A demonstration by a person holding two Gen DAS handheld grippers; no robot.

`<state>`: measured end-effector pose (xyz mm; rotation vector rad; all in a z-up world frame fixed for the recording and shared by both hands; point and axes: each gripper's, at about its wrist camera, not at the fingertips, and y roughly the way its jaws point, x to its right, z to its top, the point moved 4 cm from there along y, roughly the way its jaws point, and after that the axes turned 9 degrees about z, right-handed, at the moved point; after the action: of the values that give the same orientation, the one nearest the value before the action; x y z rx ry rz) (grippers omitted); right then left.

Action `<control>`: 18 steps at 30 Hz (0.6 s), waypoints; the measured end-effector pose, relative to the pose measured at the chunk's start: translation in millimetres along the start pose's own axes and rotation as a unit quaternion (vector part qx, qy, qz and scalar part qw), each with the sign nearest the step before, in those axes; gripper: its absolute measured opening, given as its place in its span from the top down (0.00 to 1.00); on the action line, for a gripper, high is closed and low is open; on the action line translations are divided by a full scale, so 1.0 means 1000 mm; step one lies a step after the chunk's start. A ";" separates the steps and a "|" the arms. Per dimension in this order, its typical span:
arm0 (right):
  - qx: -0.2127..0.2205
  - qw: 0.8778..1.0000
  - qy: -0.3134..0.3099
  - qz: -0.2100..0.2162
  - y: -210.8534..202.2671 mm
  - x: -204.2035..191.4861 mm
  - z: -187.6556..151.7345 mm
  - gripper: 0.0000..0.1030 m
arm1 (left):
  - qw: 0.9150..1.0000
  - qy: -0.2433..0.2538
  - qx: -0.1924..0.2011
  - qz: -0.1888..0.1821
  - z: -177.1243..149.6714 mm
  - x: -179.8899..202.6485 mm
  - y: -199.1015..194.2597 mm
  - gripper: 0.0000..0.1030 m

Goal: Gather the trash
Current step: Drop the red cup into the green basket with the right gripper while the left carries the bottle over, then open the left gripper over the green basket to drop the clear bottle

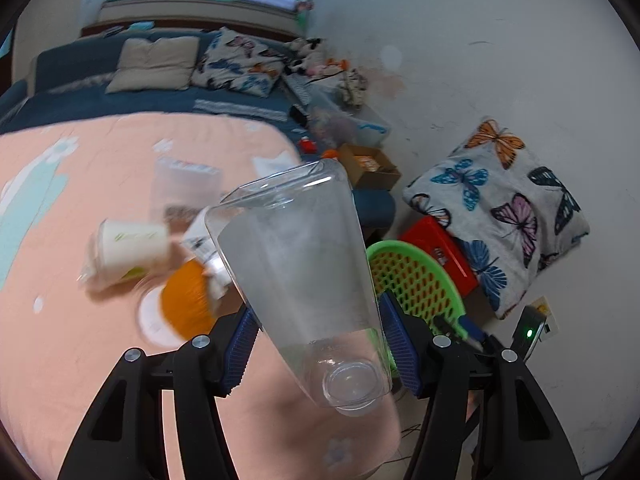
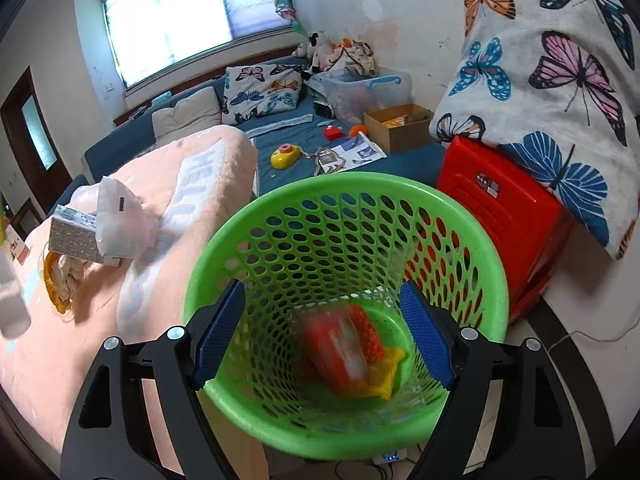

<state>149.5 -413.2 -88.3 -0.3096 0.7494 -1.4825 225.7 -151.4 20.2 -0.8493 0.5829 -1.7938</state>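
Two grippers work: right gripper (image 2: 322,336) gapes above the green basket (image 2: 472,216); left gripper (image 1: 320,344) clamps a clear bottle (image 1: 304,272) that could slip beside it.

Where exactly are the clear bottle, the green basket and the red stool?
clear plastic bottle (image 1: 304,280), left wrist view, its side wall
green basket (image 2: 400,190), right wrist view, far rim
red stool (image 2: 500,204), right wrist view, top face

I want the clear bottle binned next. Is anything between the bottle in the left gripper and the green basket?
Nothing visible does. The left gripper holds the clear bottle above the pink blanket's edge, and the green basket stands just beyond it, mouth open.
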 end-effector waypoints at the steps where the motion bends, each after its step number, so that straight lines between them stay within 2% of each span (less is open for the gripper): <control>1: 0.002 1.000 -0.001 0.000 -0.002 0.001 0.002 0.23 | 1.000 0.005 0.003 -0.010 0.004 0.009 0.002 0.44; 8: 0.029 1.000 -0.008 -0.010 -0.038 0.002 -0.004 0.21 | 0.998 0.044 0.009 -0.046 0.018 0.066 0.023 0.44; 15: 0.051 0.999 0.001 -0.018 -0.073 0.012 -0.016 0.21 | 0.995 0.081 -0.006 -0.060 0.012 0.117 0.068 0.44; 18: 0.057 0.998 0.008 -0.017 -0.084 0.016 -0.021 0.21 | 0.993 0.100 -0.012 -0.055 0.006 0.134 0.088 0.44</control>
<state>69.7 -431.7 -56.8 -0.2238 0.6725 -1.5545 251.8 -308.0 -2.8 -0.7335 0.6999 -1.9906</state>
